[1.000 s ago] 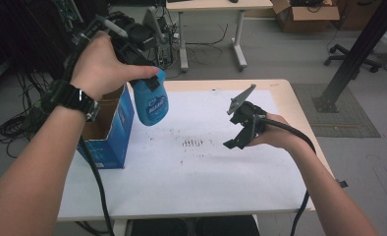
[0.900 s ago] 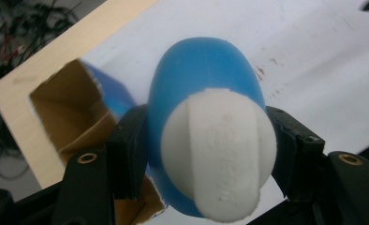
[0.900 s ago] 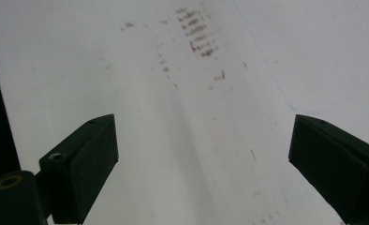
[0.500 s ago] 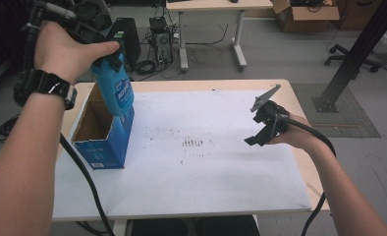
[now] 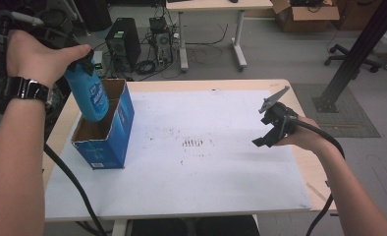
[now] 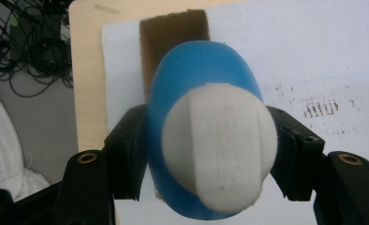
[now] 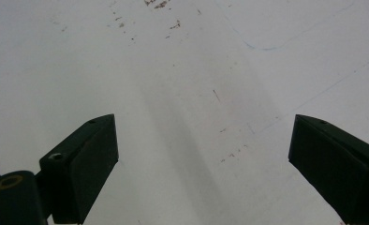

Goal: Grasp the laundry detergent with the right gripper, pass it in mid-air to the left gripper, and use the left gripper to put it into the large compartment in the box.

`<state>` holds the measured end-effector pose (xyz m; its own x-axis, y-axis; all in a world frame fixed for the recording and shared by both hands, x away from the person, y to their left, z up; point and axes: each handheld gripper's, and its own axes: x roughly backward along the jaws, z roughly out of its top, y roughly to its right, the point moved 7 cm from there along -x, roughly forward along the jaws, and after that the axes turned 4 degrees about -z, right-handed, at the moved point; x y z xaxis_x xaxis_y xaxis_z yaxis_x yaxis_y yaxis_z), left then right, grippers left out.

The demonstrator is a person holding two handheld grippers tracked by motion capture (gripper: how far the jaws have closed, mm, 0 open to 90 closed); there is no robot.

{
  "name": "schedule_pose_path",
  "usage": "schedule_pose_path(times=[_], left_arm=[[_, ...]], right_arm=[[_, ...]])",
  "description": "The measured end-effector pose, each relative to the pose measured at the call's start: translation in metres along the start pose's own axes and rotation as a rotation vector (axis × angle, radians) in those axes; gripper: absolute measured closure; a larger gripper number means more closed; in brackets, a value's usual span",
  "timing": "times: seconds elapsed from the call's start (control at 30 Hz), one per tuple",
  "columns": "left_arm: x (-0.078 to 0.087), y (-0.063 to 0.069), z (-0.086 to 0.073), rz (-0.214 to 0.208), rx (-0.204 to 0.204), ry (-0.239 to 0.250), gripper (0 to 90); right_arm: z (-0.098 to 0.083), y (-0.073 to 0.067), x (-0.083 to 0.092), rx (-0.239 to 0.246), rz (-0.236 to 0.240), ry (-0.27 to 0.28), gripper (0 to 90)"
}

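The left tongs [image 6: 210, 154] are clenched on a blue bottle [image 5: 89, 93] with a white cap [image 6: 220, 145], one black jaw pressed to each side of its body just below the cap. In the high view the person's left hand [image 5: 37, 56] holds that bottle raised and tilted, its lower end hanging over the open top of a blue cardboard box [image 5: 114, 129] that stands near the left edge of the desk [image 5: 240, 84]. From the left gripper view, looking down past the cap, the brown inside of the box shows right behind the bottle; whether the bottle touches the box rim I cannot tell. A black watch [image 5: 27, 90] sits on the left wrist and a cable trails down from the hand.

Well apart, on the right side of the desk, the right tongs [image 5: 267, 138] are released, their jaws standing wide with nothing between them, hovering over the white sheet [image 5: 221, 177] that covers most of the desk. The sheet has a small patch of dark scuff marks [image 5: 194, 143] near its middle
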<state>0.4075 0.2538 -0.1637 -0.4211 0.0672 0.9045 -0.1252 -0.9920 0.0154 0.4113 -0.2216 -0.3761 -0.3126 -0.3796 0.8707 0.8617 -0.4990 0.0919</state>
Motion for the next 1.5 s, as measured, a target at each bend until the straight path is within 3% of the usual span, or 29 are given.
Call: schedule_pose_path(times=[0.4, 1.0, 1.5], left_arm=[[-0.029, -0.012, -0.013, -0.004, 0.022, -0.021, 38.0], [-0.110, -0.018, -0.039, -0.011, 0.041, -0.090, 38.0], [-0.142, -0.018, -0.053, 0.000, 0.027, -0.132, 37.9]], right_arm=[[-0.002, -0.004, -0.004, 0.005, 0.012, -0.010, 8.4], [-0.005, -0.007, -0.012, 0.001, 0.026, -0.024, 8.4], [-0.008, -0.011, -0.021, 0.001, 0.042, -0.026, 8.4]])
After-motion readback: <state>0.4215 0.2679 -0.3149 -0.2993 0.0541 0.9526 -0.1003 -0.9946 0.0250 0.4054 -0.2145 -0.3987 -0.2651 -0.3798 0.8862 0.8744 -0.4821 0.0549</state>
